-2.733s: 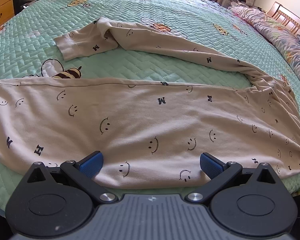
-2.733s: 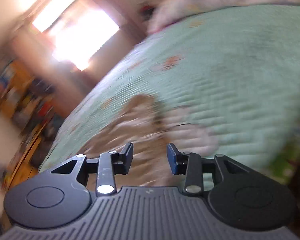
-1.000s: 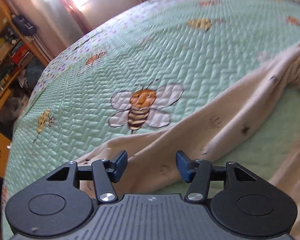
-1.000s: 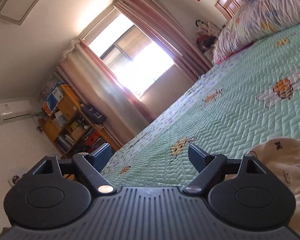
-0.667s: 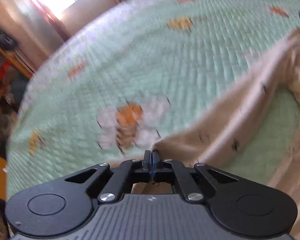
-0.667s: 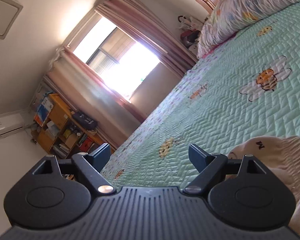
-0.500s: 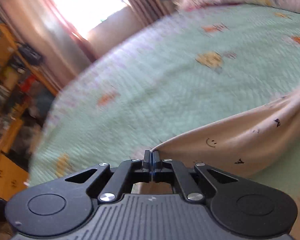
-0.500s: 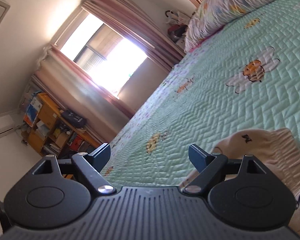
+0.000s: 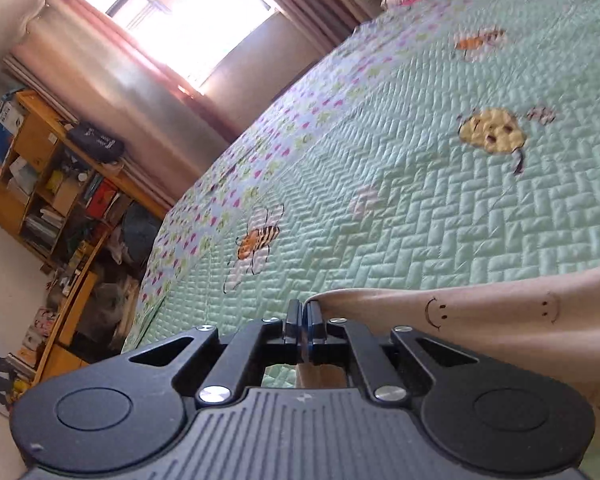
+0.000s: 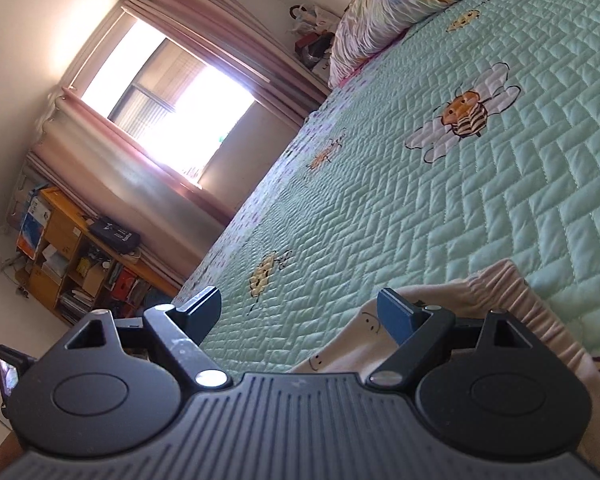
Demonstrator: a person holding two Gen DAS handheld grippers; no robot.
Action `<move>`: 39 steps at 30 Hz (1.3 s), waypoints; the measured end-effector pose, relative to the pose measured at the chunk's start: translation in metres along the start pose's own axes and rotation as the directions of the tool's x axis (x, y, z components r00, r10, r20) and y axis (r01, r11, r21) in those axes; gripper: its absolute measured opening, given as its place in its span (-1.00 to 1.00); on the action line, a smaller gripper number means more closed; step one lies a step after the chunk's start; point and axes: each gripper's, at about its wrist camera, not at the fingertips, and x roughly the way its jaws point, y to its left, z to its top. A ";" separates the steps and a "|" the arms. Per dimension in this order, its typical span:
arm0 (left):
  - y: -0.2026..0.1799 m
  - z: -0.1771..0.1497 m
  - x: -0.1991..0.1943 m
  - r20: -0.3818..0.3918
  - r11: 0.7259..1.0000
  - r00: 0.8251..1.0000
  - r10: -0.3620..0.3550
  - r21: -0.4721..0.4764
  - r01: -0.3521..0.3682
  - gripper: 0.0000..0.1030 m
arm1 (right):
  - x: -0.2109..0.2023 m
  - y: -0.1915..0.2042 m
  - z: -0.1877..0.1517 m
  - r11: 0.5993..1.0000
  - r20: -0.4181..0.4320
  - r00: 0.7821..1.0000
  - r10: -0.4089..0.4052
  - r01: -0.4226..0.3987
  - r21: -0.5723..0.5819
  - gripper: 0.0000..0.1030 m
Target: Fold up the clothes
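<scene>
Left gripper (image 9: 303, 322) pinches trouser cuff (image 9: 380, 312), jaws easing apart — thin hem may slip. Right gripper (image 10: 300, 308) spread, empty; waistband (image 10: 512, 292) at 3 o'clock.

My right hand-held gripper (image 10: 300, 308) has jaws spread wide, nothing between them. Cream smiley-print garment (image 10: 356, 340) lies bunched behind the right finger, ribbed cuff (image 10: 512, 300) beside it, all on the green quilted bedspread (image 10: 440, 208). Bee patch (image 10: 466, 114) farther up. Window (image 10: 172, 100), curtains, wooden shelf (image 10: 64, 260) at left.
</scene>
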 end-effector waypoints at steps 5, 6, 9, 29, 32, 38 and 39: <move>-0.031 -0.024 0.032 -0.159 0.995 0.985 -0.068 0.063 0.079 -0.28 | 0.000 -0.005 0.001 0.999 -0.002 1.000 -0.003 0.003 0.033 0.66; -0.033 -0.029 0.029 -0.150 0.997 0.988 -0.043 0.063 0.053 -0.09 | 0.000 -0.005 0.001 0.999 -0.002 1.000 -0.002 0.002 0.035 0.66; -0.027 -0.039 0.012 -0.100 0.999 0.994 0.046 -0.017 -0.048 0.52 | -0.004 -0.007 0.003 0.998 0.005 1.000 0.017 -0.017 0.063 0.66; -0.126 0.037 -0.106 0.235 0.858 0.827 -0.511 0.197 0.474 0.86 | -0.078 -0.080 0.046 0.925 0.380 0.921 -0.088 -0.066 0.374 0.69; -0.150 0.039 -0.110 0.195 0.789 0.778 -0.597 0.315 0.527 0.83 | -0.080 -0.088 0.051 0.920 0.392 0.915 -0.094 -0.070 0.385 0.70; -0.151 0.045 -0.098 0.158 0.732 0.724 -0.672 0.293 0.615 0.82 | -0.068 -0.090 0.055 0.916 0.374 0.923 -0.093 -0.068 0.396 0.70; -0.150 0.046 -0.093 0.144 0.720 0.715 -0.684 0.287 0.632 0.78 | -0.067 -0.091 0.055 0.915 0.372 0.923 -0.094 -0.067 0.397 0.70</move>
